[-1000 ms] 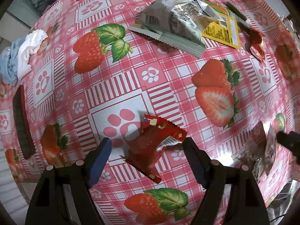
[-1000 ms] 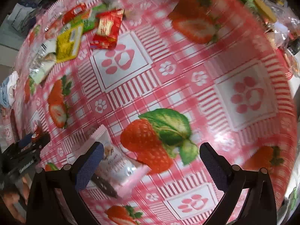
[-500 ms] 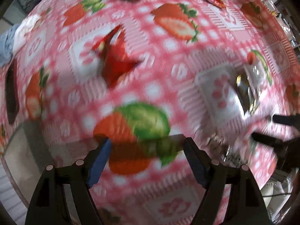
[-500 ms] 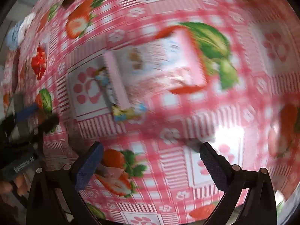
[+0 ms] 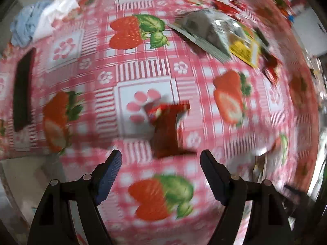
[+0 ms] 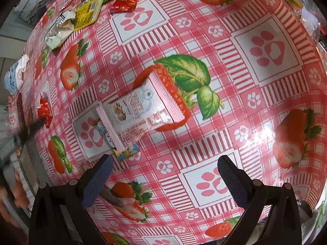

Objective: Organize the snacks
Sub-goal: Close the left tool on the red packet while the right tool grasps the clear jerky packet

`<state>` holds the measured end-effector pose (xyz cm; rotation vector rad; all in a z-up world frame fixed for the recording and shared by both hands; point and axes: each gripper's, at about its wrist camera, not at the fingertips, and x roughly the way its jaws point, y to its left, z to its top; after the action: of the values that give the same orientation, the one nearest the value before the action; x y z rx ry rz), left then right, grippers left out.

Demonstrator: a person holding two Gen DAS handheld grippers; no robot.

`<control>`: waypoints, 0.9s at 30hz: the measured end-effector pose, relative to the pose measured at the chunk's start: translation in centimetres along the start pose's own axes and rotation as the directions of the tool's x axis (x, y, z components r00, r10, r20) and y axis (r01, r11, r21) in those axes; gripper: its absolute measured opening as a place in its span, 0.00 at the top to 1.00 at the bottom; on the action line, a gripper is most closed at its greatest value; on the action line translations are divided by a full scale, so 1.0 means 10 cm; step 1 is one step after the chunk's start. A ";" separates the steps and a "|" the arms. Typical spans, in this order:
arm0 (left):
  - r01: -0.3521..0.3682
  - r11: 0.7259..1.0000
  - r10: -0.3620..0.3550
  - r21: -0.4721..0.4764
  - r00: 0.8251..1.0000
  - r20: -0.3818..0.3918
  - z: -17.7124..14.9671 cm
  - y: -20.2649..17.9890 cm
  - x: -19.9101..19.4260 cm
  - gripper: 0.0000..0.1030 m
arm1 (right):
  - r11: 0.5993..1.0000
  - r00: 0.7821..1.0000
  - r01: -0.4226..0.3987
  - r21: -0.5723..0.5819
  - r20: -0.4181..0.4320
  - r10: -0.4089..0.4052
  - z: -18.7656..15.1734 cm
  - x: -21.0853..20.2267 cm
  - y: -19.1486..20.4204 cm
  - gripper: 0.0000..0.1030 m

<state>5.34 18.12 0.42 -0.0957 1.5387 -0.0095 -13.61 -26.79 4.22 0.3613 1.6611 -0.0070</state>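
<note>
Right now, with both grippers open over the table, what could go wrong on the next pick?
1. The red snack packet lies crumpled ahead of the left gripper, so a straight-down close may miss it.
2. The white-and-pink packet overlaps a smaller wrapper; the right gripper could catch both.

This looks like a home dining spot. The bench wears a glossy pink checked oilcloth printed with strawberries and paw prints, with snack packets scattered over it. A crumpled blue and white cloth lies at its edge above pale floor tiles.
</note>
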 end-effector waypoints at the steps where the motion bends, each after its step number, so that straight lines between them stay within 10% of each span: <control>1: -0.010 1.000 0.010 -0.005 1.000 -0.016 0.11 -0.04 0.07 0.20 | 1.000 1.000 0.000 0.000 -0.003 0.000 0.04 0.03 0.10 0.00; 5: -0.048 0.999 0.048 0.012 0.997 -0.052 0.26 -0.10 0.25 0.23 | 1.000 1.000 -0.005 -0.019 -0.008 0.005 -0.18 0.11 0.14 0.00; 10: -0.101 0.990 0.103 0.100 0.995 -0.009 0.12 -0.29 0.25 0.59 | 0.982 1.000 0.005 -0.191 -0.026 -0.010 -0.42 0.15 0.44 0.00; 17: -0.084 0.992 0.087 0.093 0.996 -0.032 -0.43 0.01 0.17 0.59 | 0.861 0.994 0.054 -0.506 -0.057 -0.095 -0.79 0.35 1.05 0.00; 27: -0.085 0.995 0.090 0.047 0.989 -0.118 -1.58 0.43 0.17 0.59 | 0.743 0.966 0.175 -0.646 -0.035 -0.257 -0.90 0.78 1.52 0.00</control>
<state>-10.62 21.39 -2.02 0.0056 1.6607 0.0228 -19.29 -8.69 0.95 -0.3674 1.7070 0.4115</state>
